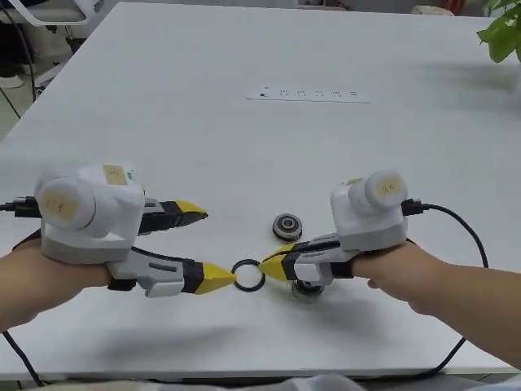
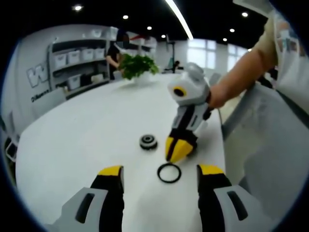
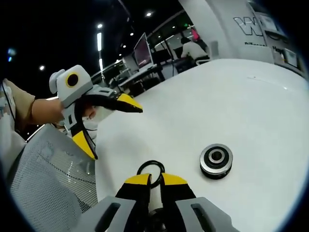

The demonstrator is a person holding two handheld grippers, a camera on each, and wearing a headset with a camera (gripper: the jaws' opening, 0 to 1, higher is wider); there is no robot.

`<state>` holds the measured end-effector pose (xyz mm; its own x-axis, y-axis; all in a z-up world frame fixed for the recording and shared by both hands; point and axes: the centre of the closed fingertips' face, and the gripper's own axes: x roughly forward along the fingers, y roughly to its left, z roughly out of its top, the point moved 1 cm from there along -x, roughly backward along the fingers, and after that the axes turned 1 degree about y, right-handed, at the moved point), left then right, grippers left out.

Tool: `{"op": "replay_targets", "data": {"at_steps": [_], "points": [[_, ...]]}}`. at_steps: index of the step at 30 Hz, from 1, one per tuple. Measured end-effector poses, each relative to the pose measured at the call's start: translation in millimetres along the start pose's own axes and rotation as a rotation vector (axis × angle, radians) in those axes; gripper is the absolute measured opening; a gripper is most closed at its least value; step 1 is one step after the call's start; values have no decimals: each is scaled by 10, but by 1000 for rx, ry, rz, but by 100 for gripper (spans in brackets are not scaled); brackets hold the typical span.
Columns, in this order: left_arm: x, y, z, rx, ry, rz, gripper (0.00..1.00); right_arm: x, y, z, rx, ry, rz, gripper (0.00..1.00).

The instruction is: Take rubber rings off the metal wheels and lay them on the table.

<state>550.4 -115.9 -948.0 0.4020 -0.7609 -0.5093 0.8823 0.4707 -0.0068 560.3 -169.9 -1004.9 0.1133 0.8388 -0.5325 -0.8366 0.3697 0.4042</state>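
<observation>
Black rubber ring (image 1: 248, 275) flat on white surface (image 1: 244, 147) at lower centre, left gripper (image 1: 217, 247) fingers apart, right gripper (image 1: 273, 267) fingers nearly together beside it, round metal wheel (image 1: 286, 226) just above

My white table (image 1: 244, 155) carries a thin white strip with small dark marks (image 1: 308, 94) near its far edge. A leafy plant (image 1: 503, 32) leans in at the far right corner. Beyond the far left corner stands a chair (image 1: 57, 11). A grey mesh seat back (image 3: 43, 174) sits beside the near edge.
</observation>
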Motion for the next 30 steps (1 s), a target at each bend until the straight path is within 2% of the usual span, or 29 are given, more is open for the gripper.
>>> {"op": "replay_targets", "data": {"at_steps": [5,13,20,22,30], "points": [[16,8,24,2,0,-2,62,-44,-15,35,9,-23,-4,10],[63,72,84,7,-2,1,62,-169,-86,225,2,-101,-32,19],[122,147,144,13,-2,3,62,-345,-251,409,-33,-178,-101,30],[145,181,160,11,-3,5,62,-394,-311,420,-37,-194,-115,33],[262,285,188,4,5,8,62,-550,-472,435,-80,-207,-181,41]]}}
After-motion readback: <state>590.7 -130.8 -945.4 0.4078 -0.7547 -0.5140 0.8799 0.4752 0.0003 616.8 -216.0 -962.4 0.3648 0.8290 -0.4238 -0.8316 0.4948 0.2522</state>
